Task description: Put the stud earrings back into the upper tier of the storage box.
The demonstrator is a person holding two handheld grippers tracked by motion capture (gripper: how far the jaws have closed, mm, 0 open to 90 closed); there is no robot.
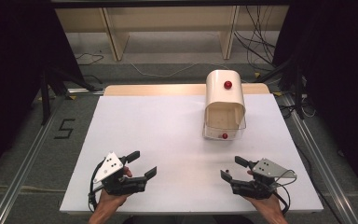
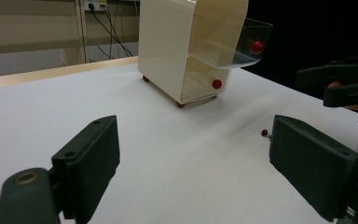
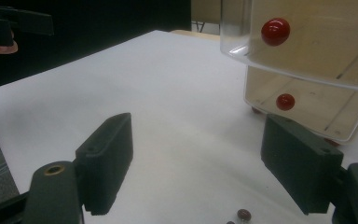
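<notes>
The cream cabinet [image 1: 224, 103] stands at the counter's [image 1: 168, 140] far right, with 2 clear drawers. Both the left gripper [image 1: 142, 164] and right gripper [image 1: 231, 169] hover near, fingers released and empty. The light, slippery plastic probably wants a pinch on the lower red knob [image 1: 224, 136].

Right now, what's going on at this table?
A person holds a left gripper and a right gripper low over the near edge of the white table, both open and holding nothing. Farther back, apart from both, stands a cream bread-box-style cabinet with clear fronts and red knobs. Nothing is being touched yet.
</notes>
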